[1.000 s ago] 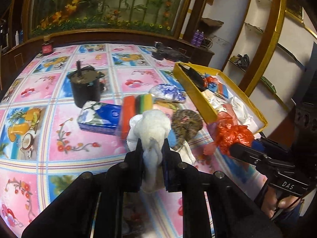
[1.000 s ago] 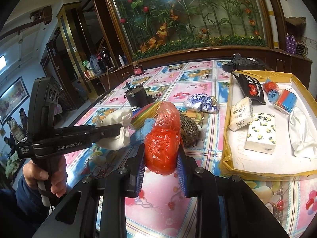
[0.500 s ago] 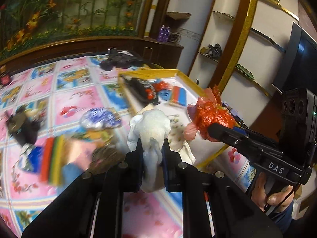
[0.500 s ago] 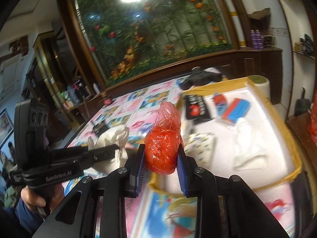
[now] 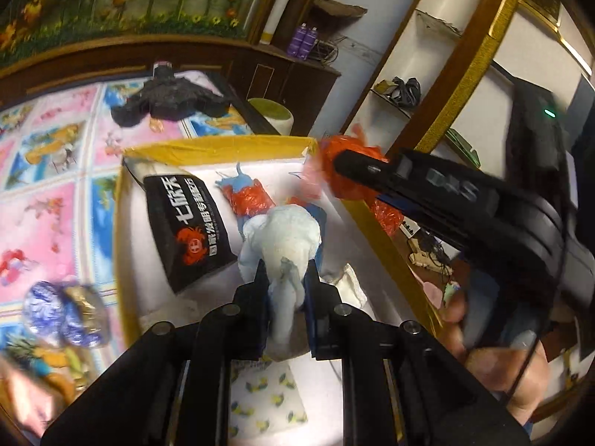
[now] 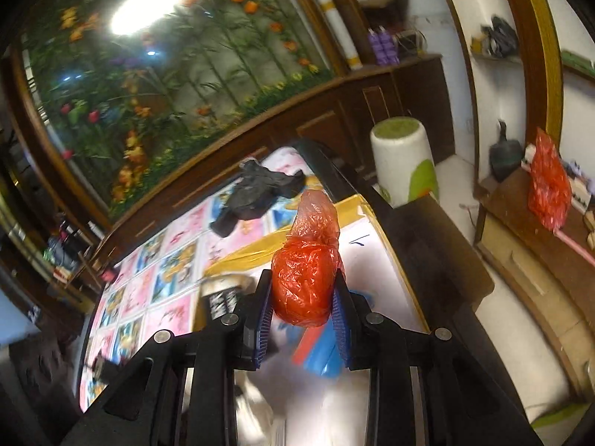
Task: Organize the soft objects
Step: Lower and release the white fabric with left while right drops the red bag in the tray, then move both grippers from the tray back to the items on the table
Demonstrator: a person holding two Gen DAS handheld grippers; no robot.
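The left gripper (image 5: 285, 284) is clamping a white cloth (image 5: 281, 236) between its pads, and the cloth is hanging over the middle of the yellow-rimmed box (image 5: 219, 147), above the white floor, not touching it. The right gripper (image 6: 302, 299) is pinching a knotted red bag (image 6: 305, 282), jaws pressed into its sides, and is carrying it over the far right corner of the box, close to the rim and to the table edge (image 6: 394, 219). The box is already holding a black packet (image 5: 189, 219), a red-and-blue bundle (image 5: 247, 197), a lemon-print tissue pack (image 5: 267, 405) and a white rag (image 5: 349, 288). Judged step: delivery of both soft items into the box, release pending. Recommended practice: each load is brought fully inside the rim before any opening, since the bag is sitting near enough to the corner that an early release could send it over the table edge. Bare floor is showing around the cloth's position and toward the far wall; that is the better landing place for it, clear of the packet. The grippers are working close together, so lowering one at a time is advisable. Both items are light and crushable; a low drop is sufficient, and the bag's loose tail may cling to a pad. Both views are blurred, so exact clearances cannot be confirmed.
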